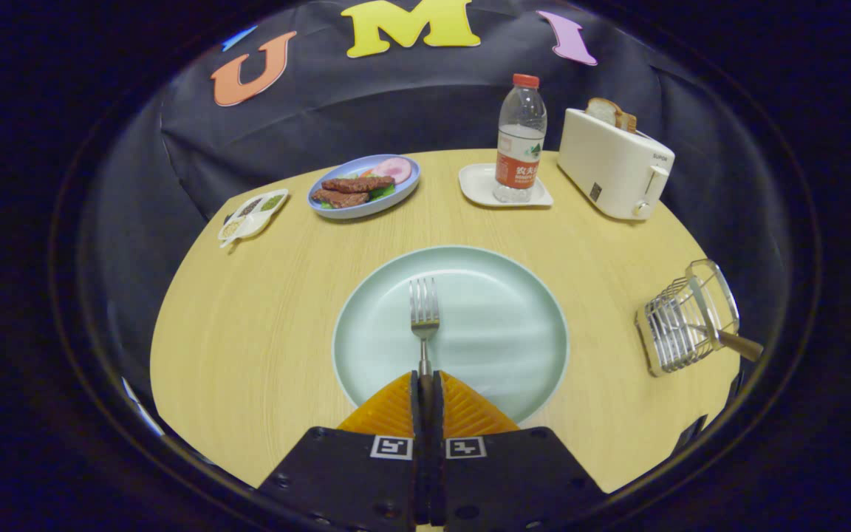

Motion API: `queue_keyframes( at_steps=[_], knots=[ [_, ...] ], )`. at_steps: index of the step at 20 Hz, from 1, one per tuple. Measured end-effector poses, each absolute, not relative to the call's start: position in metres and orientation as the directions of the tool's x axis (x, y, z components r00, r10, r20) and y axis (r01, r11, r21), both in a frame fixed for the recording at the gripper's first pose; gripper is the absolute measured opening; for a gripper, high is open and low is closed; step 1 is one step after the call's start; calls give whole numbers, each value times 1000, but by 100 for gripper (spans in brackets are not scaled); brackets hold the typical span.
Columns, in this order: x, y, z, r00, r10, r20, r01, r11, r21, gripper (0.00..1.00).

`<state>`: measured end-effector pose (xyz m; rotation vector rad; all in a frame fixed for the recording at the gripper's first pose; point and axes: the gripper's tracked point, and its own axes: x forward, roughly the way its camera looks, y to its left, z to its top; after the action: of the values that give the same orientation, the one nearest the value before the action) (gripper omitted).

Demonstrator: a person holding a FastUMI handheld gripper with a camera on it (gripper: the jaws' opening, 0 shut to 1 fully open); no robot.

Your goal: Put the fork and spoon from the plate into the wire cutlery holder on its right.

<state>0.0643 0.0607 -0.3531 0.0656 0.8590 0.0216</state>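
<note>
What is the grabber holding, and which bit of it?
The gripper is shut on the fork, both fingers pinching its handle, with the prongs pointing out ahead over the plate.

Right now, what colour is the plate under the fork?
Pale green plate, seen in the gripper view; the gripper is shut on the fork.

1. fork (424, 314): lower handle hidden between the fingers of the gripper (426, 378), which are pressed together on it; tines and neck visible.
2. plate (499, 325): near rim covered by the fingers.
3. wire cutlery holder (680, 321): a handle pokes out of it; the utensil's head is lost among the wires, type unclear.
4. condiment tray (252, 214): contents too small to identify.
5. toaster (614, 162): bread slices only partly showing above the slot.
</note>
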Motion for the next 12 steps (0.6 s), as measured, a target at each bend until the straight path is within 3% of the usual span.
queue_keyframes(
  at_steps=[12],
  knots=[
    [52,-46,-254,714,38,-699,-26,999,27,2]
  ],
)
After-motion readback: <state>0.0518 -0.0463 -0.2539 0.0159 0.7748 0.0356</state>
